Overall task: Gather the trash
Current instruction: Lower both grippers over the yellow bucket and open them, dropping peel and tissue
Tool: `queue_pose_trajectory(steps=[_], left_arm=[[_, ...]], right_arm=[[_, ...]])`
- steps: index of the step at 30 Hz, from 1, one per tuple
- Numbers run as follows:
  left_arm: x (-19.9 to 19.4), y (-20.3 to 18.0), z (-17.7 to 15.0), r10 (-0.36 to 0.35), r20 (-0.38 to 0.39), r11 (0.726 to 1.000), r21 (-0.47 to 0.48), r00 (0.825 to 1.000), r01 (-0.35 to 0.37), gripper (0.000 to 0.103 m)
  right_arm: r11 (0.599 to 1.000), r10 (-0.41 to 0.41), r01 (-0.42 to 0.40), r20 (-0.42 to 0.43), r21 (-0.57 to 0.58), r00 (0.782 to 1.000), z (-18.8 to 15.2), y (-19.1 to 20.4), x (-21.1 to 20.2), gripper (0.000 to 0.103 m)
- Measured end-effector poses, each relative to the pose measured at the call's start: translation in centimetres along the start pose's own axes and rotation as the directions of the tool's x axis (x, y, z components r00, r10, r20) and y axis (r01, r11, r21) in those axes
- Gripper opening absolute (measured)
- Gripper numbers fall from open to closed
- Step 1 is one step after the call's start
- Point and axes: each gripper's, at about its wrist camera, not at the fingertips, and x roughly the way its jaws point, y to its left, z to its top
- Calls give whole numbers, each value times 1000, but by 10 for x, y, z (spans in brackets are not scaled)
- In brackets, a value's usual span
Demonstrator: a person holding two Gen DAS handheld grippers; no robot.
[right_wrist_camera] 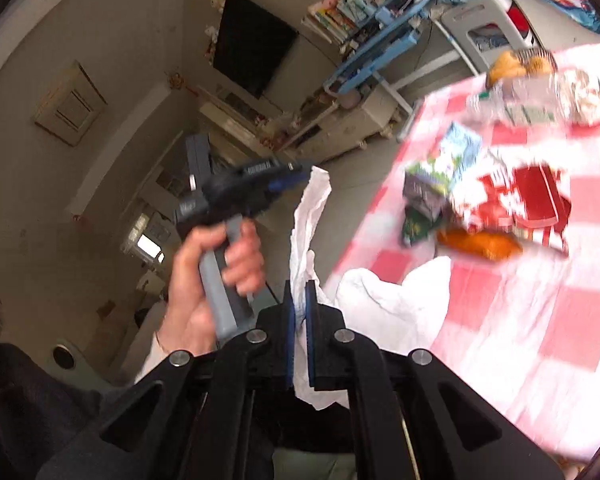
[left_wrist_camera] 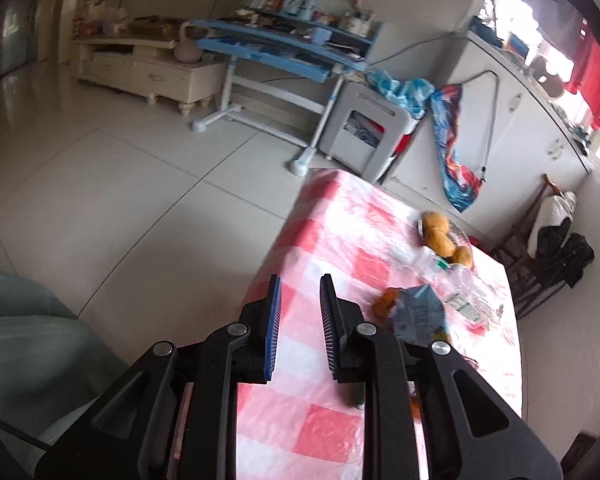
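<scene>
Right wrist view shows my right gripper [right_wrist_camera: 300,300] clamped on a white tissue [right_wrist_camera: 308,216] beside the checked table [right_wrist_camera: 540,320], while my left gripper [left_wrist_camera: 298,308] hovers empty, jaws narrow.

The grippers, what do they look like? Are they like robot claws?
Sort of. Each gripper, the left gripper and the right gripper, has black angular linkage arms joined by round silver pins, and two flat jaws faced with ribbed blue pads. In the right wrist view the left one shows from the side: a boxy black body with blue trim on a grey handle. A hand grips that handle, with a dark sleeve lower down.
</scene>
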Motion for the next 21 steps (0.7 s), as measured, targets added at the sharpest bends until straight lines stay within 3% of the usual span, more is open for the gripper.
queue_pose_trajectory(steps=[3, 5, 7, 8, 9, 10, 11, 14, 16, 17, 21], left_arm=[[3, 37, 6, 58, -33, 996, -63, 998, -60, 26], [5, 56, 9, 97, -42, 992, -76, 994, -100, 36], [14, 76, 14, 136, -61, 985, -96, 989, -141, 44], [21, 88, 17, 141, -82, 982, -113, 987, -150, 47], [32, 101, 19, 146, -111, 980, -122, 983, -159, 49], [43, 113, 19, 151, -141, 978, -122, 978, -169, 51], [58, 128, 19, 158, -180, 977, -114, 971, -180, 54], [114, 174, 5, 205, -330, 968, -71, 921, -241, 61], [158, 200, -17, 248, -437, 955, -37, 864, -293, 61], [179, 210, -32, 243, -481, 958, -15, 842, -285, 61], [255, 228, -89, 352, -574, 936, 210, 740, -282, 61]], right_arm=[[994, -110, 106, -175, -31, 979, -31, -4, 20, 5], [982, -191, 185, -295, -50, 936, -44, -11, 35, 7], [955, -298, 275, -348, -115, 889, -49, -11, 43, 10], [949, -314, 285, -353, -134, 881, -46, -9, 44, 15], [952, -306, 274, -343, -138, 888, -40, -6, 43, 30], [953, -300, 269, -320, -139, 899, -33, -3, 39, 56], [954, -295, 263, -295, -143, 909, -25, 1, 36, 64], [964, -250, 216, -253, -154, 935, -3, 5, 32, 65], [971, -219, 190, -216, -147, 951, 0, 4, 30, 65], [975, -200, 176, -197, -137, 960, 9, 0, 31, 65], [983, -161, 149, -121, -106, 979, 18, -8, 25, 65]])
